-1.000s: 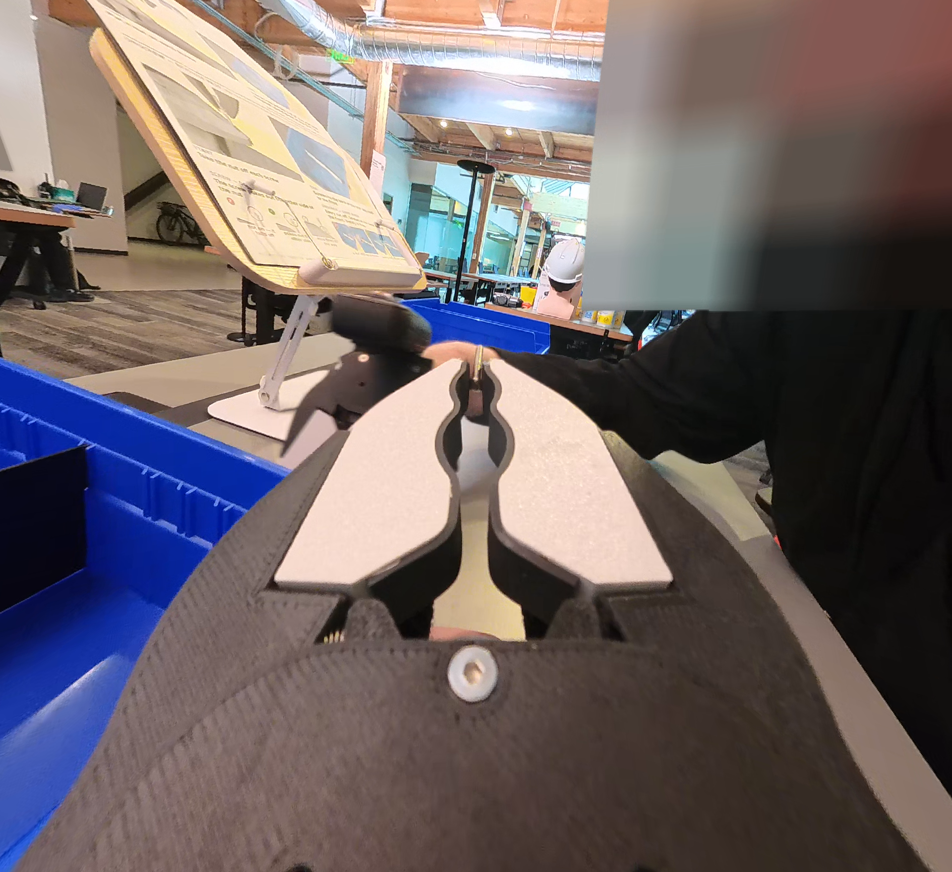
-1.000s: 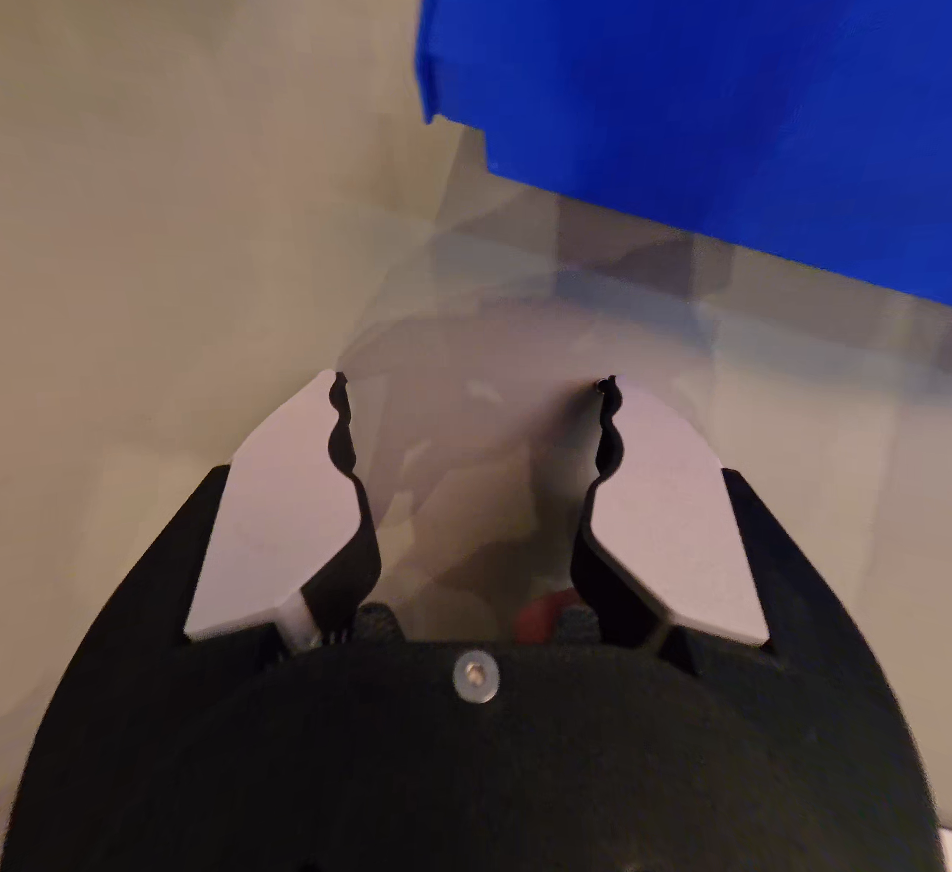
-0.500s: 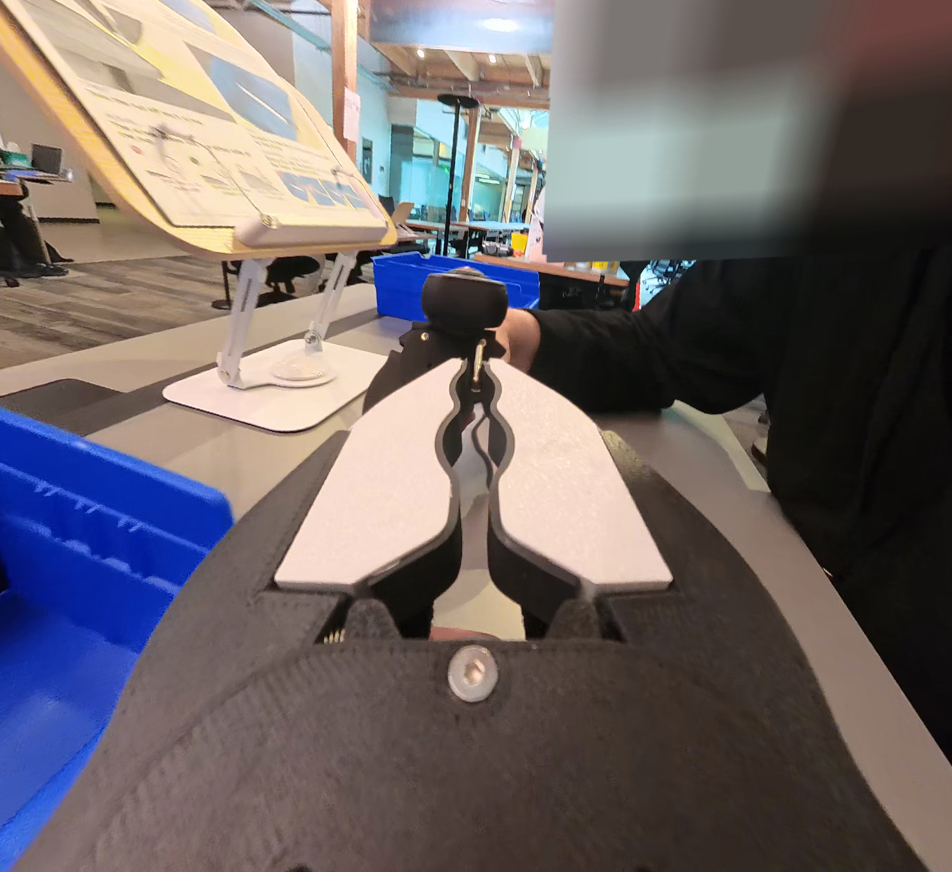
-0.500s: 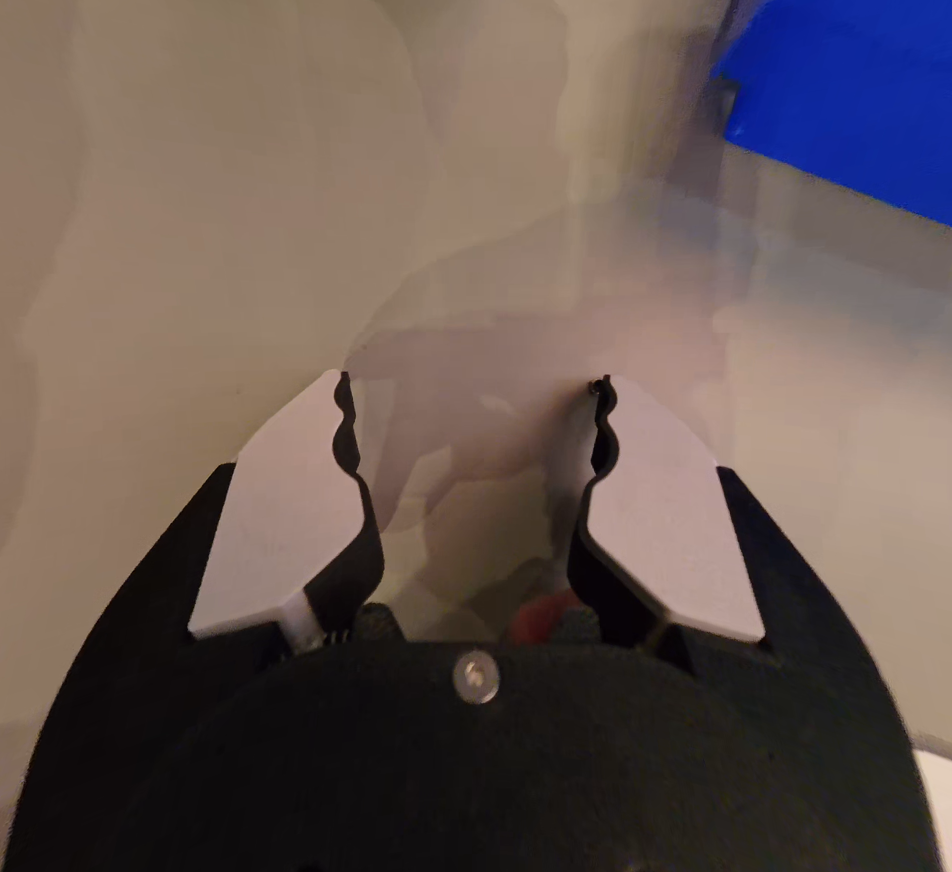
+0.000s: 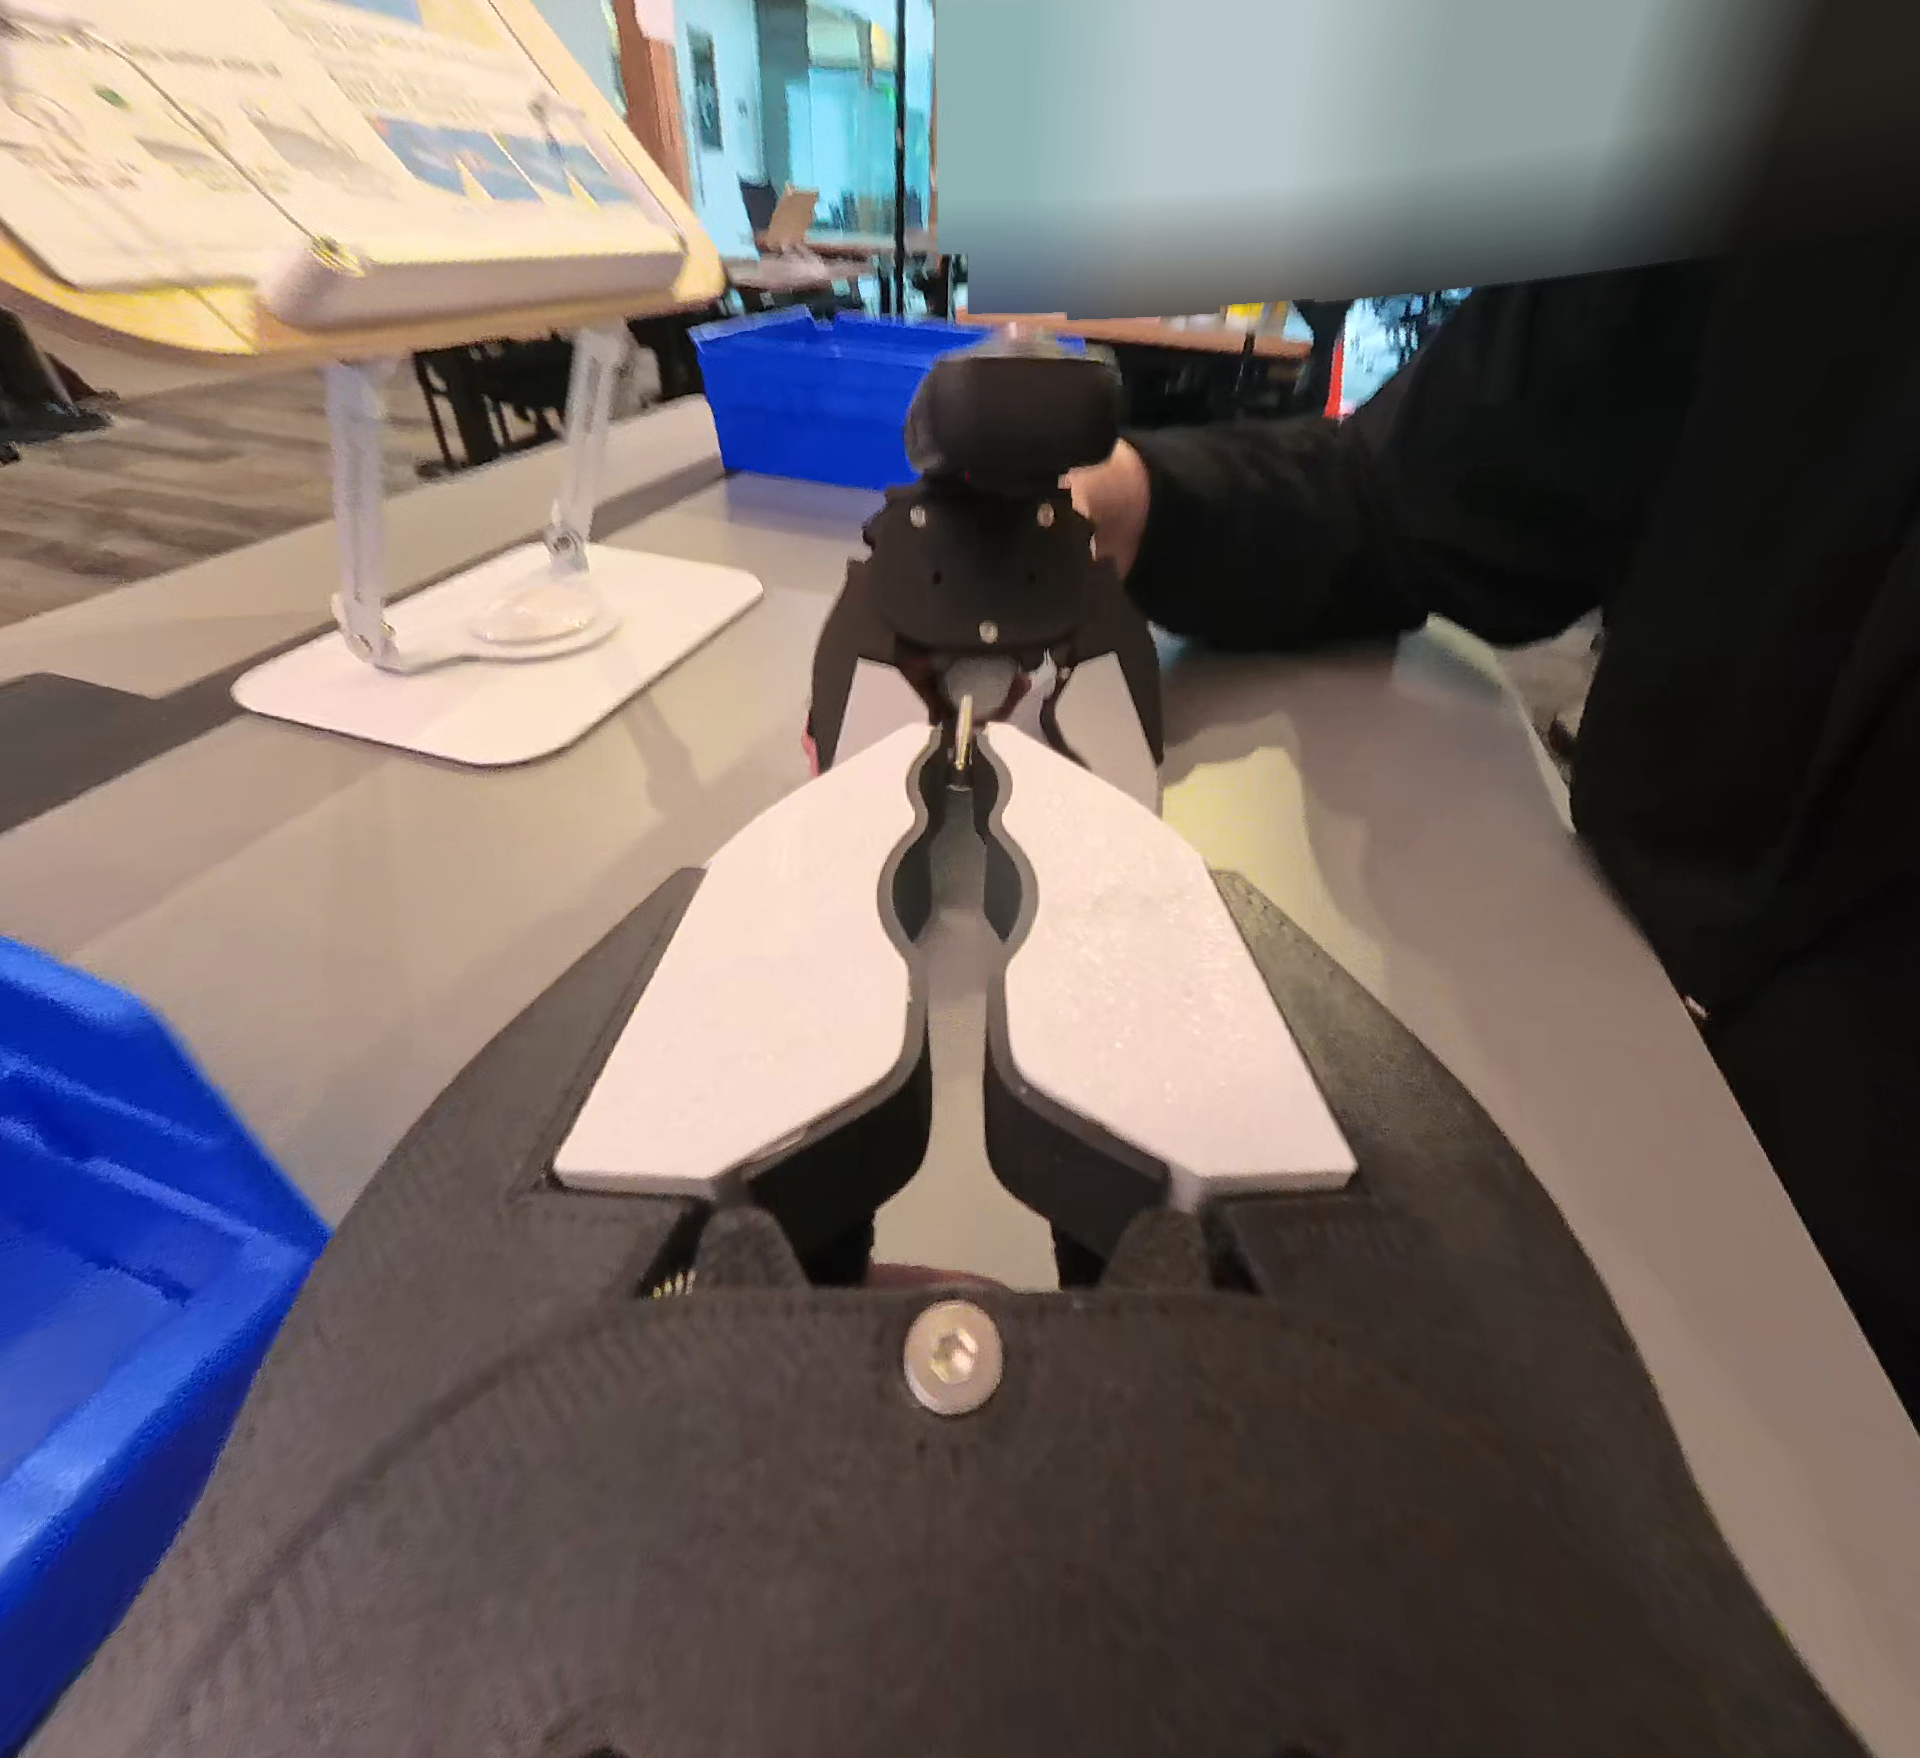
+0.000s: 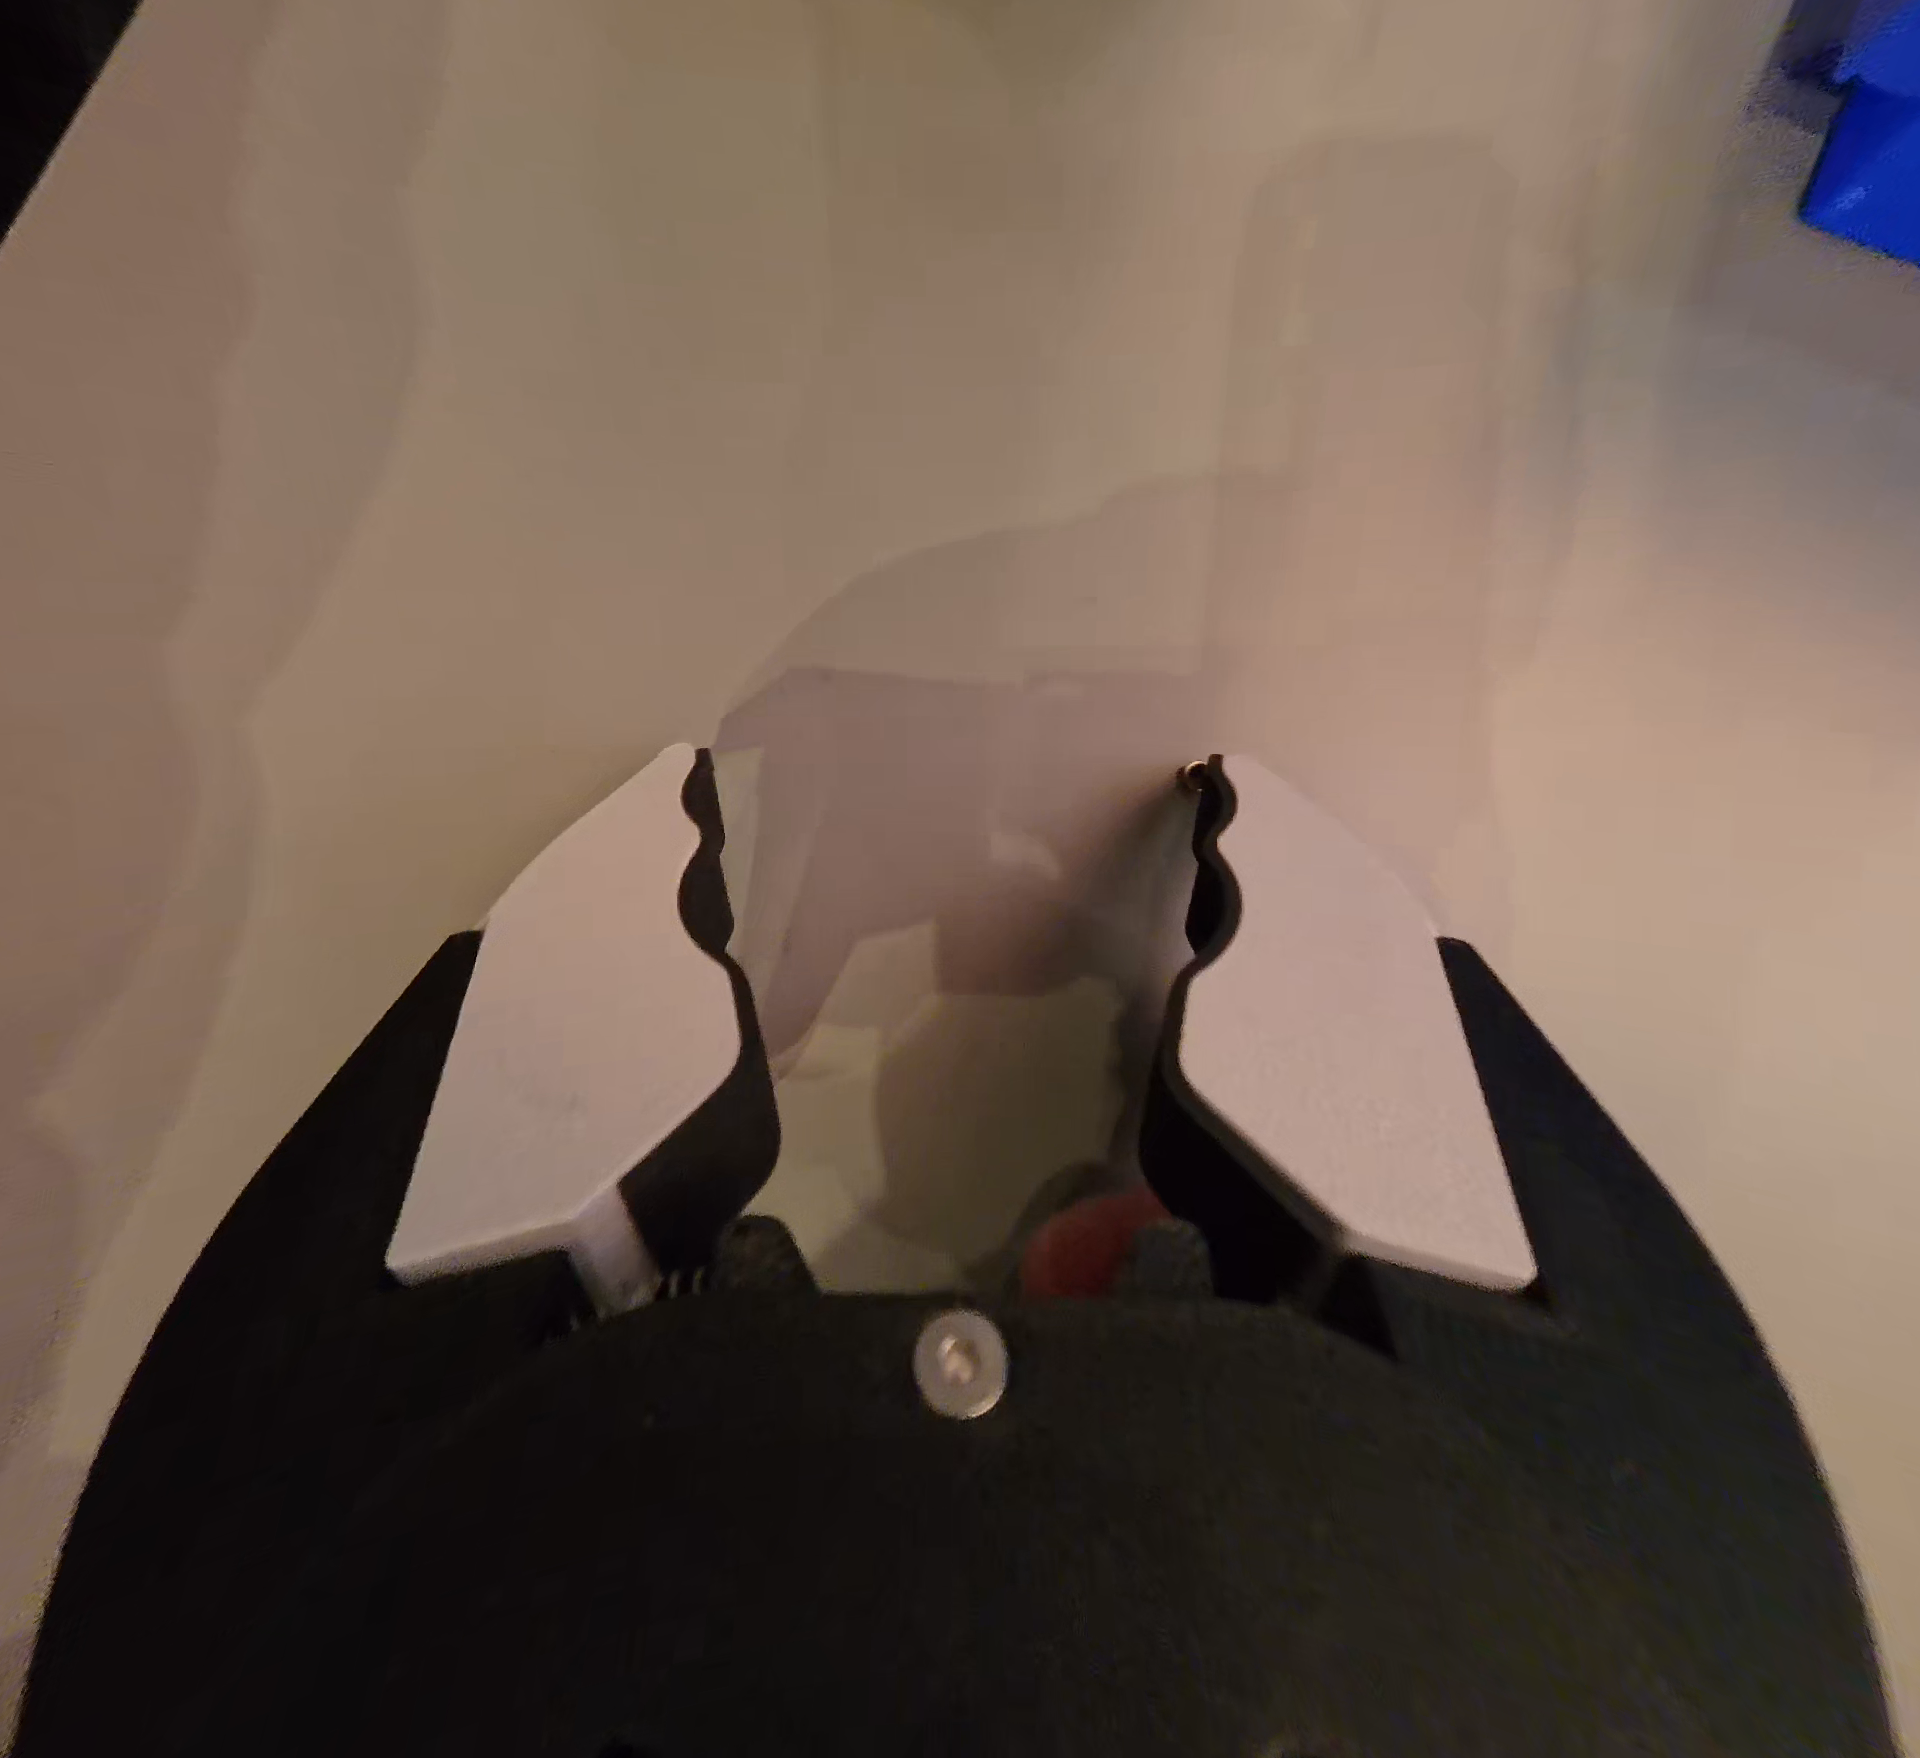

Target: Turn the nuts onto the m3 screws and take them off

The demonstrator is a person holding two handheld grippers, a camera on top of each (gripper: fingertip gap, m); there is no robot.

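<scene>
Left wrist view shows the left gripper (image 5: 961, 763) with jaws pinched on a thin screw (image 5: 964, 740) standing up at their tips, tiny, stiff and likely slippery, best held low on its shank, while the right gripper (image 5: 987, 732) hovers wide open above the grey surface (image 5: 416, 877).
</scene>
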